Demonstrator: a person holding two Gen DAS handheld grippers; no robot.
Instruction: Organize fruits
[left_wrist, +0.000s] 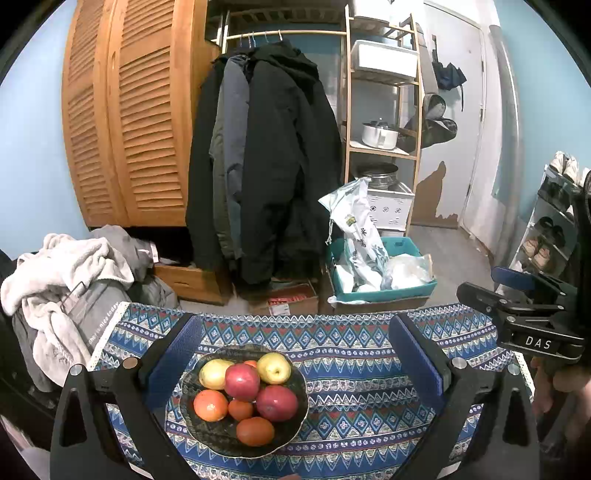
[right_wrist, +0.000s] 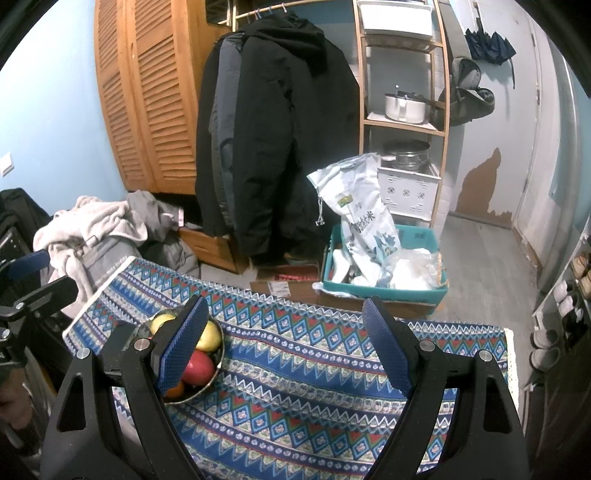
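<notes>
The bowl (left_wrist: 243, 400) of fruit stands on the patterned cloth (left_wrist: 351, 354), and in the left wrist view it sits low, at about 7 o'clock from the picture's middle. The left gripper (left_wrist: 295, 354) is wide open and holds nothing; the bowl lies between its two fingers, closer to the left one. The right gripper (right_wrist: 284, 347) is also wide open and empty. In its view the bowl (right_wrist: 218, 360) is at 9 o'clock, partly hidden behind the left finger.

The fruit is heaped: two yellow apples (left_wrist: 274, 367) at the back, two red apples (left_wrist: 242, 381) in the middle, and oranges (left_wrist: 210, 405) at the front. The risk, I think, is that taking a lower fruit lets the others roll out of the shallow bowl and off the cloth. A hard squeeze could also bruise an apple, and a finger that pushes the rim may slide or tip the bowl.

The bowl is round and opens straight up, so it has no long axis. The fruits are almost round too; the back yellow apple seems to show its stem end upward.
</notes>
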